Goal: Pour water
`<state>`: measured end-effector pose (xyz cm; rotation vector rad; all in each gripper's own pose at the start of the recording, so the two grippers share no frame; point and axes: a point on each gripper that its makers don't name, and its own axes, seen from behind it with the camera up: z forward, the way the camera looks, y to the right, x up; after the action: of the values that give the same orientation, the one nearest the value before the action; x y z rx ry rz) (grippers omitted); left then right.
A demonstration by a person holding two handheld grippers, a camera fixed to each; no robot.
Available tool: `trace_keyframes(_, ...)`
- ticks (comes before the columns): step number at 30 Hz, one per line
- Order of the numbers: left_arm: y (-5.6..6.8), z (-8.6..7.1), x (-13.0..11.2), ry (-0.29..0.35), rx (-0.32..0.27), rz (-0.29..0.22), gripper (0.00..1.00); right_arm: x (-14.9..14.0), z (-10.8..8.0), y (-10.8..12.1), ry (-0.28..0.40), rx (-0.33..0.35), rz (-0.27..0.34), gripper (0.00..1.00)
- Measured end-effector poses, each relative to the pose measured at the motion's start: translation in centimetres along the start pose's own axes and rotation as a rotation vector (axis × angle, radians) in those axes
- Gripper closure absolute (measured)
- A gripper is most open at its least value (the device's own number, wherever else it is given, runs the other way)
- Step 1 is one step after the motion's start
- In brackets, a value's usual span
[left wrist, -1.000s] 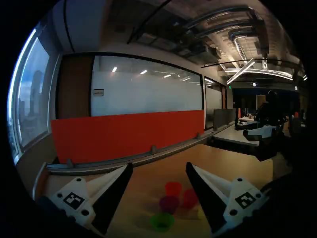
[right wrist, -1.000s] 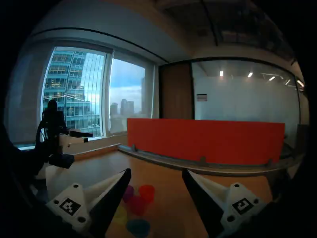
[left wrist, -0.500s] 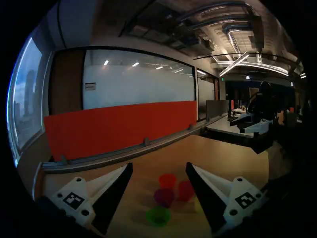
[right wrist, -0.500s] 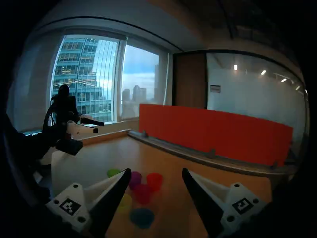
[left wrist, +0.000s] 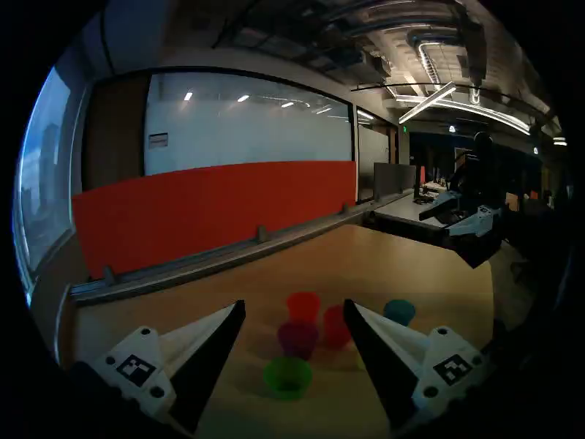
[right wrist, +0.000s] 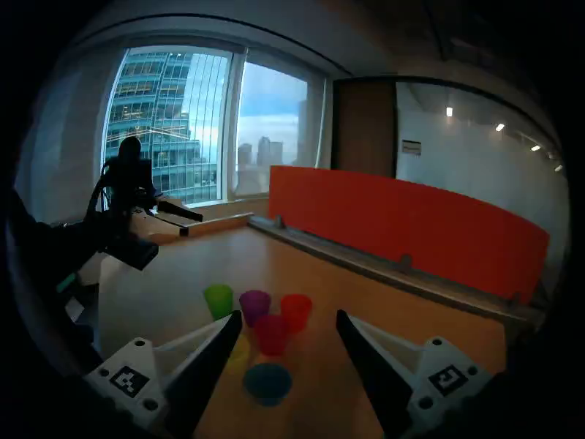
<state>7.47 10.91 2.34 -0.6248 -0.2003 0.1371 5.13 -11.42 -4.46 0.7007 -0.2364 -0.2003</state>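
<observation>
The left gripper (left wrist: pixel 292 305) hangs over the wooden table (left wrist: pixel 409 271) with its fingers wide apart, holding nothing. The right gripper (right wrist: pixel 287 316) is likewise spread and empty. Just ahead of both stands a cluster of small cups. In the left gripper view the green cup (left wrist: pixel 287 377) is nearest, then the purple cup (left wrist: pixel 297 339), red cup (left wrist: pixel 335 325) and orange cup (left wrist: pixel 303 306). The blue cup (left wrist: pixel 399 311) stands slightly aside. A red partition (left wrist: pixel 219 208) runs behind.
</observation>
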Motion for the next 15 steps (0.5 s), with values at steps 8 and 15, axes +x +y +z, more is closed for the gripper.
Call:
trace_keyframes(8, 0.3, 0.9, -3.3, -0.069, -0.009, 0.014, 0.0, -2.6, 0.6, -0.1, -0.054, 0.015, -0.006, 0.0)
trace_keyframes(15, 0.7, 1.4, -5.9, -0.118, -0.023, 0.017, 0.0, -5.1, 1.4, -0.4, -0.102, 0.03, -0.014, 0.0)
